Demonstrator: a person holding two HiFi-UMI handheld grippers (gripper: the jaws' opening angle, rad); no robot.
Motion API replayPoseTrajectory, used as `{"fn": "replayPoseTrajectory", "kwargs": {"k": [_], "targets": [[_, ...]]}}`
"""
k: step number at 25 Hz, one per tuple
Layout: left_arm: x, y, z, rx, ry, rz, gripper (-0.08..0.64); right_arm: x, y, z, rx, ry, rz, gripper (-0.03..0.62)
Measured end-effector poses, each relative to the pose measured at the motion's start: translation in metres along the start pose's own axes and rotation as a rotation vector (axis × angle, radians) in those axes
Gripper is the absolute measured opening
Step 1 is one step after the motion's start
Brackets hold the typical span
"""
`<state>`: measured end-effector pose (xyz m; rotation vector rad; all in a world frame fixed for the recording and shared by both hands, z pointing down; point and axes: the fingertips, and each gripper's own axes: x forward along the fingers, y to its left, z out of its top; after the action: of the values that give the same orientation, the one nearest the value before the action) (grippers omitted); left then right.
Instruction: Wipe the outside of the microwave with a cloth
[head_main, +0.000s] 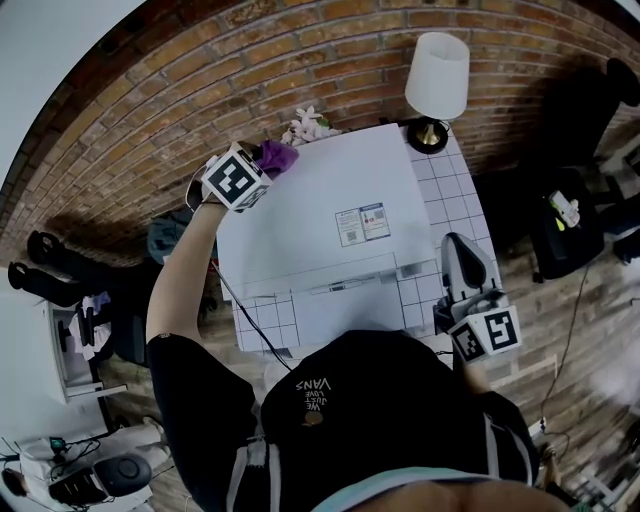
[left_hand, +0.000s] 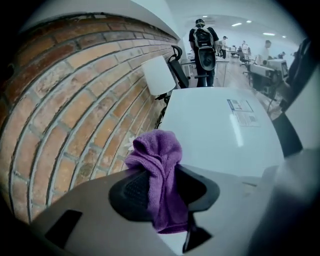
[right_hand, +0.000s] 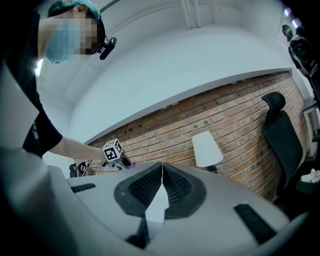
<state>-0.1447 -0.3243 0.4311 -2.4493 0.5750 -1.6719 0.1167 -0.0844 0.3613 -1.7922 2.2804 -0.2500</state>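
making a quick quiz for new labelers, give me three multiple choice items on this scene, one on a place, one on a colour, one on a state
1. Where is the cloth?
A. on the floor
B. by the back left corner of the top of the microwave
C. at the microwave door

2. What colour is the cloth?
A. purple
B. yellow
C. white

3. How do the jaws of the right gripper stand?
A. wide apart
B. shut on the cloth
C. shut, nothing between them

Answers:
1 B: the head view shows the left gripper holding it there.
2 A: it shows purple in the head and left gripper views.
3 C: the right gripper view shows the pads meeting with no gap.
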Motion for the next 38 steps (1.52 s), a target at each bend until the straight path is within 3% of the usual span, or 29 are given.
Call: {"fn": "replayPoseTrajectory", "kwargs": {"k": [7,10,14,17,21,26,32,38], "targets": [[0.023,-0.029,0.08,0.117,-0.059,-0.067,0.14,-0.011,-0.019,0.006,0.013,-0.011,-0.037,0.003],[0.031,-0.033,0.106,0.183,-0.064,-0.058,0.14,-0.017,-0.031,0.004,-0.005,0.003,-0.061,0.003],[0.05,-0.049,0.138,0.219,-0.086,-0.107,0.14,-0.021,-0.042,0.009,-0.02,0.004,-0.071,0.003],[0.057,-0.056,0.159,0.266,-0.061,-0.108,0.14,-0.022,-0.05,0.011,-0.013,0.003,-0.082,0.003],[0.058,-0.069,0.197,0.329,-0.108,-0.114,0.14,-0.025,-0.056,0.017,-0.016,-0.008,-0.09,0.003],[0.067,-0.075,0.201,0.4,-0.054,-0.101,0.14,-0.029,-0.06,0.016,-0.029,-0.001,-0.114,0.003],[0.051,-0.059,0.176,0.34,-0.072,-0.085,0.14,-0.028,-0.042,0.018,-0.027,-0.009,-0.101,0.003],[0.007,-0.038,0.104,0.251,-0.069,-0.052,0.14,-0.012,0.002,0.012,-0.029,0.002,-0.035,0.003]]}}
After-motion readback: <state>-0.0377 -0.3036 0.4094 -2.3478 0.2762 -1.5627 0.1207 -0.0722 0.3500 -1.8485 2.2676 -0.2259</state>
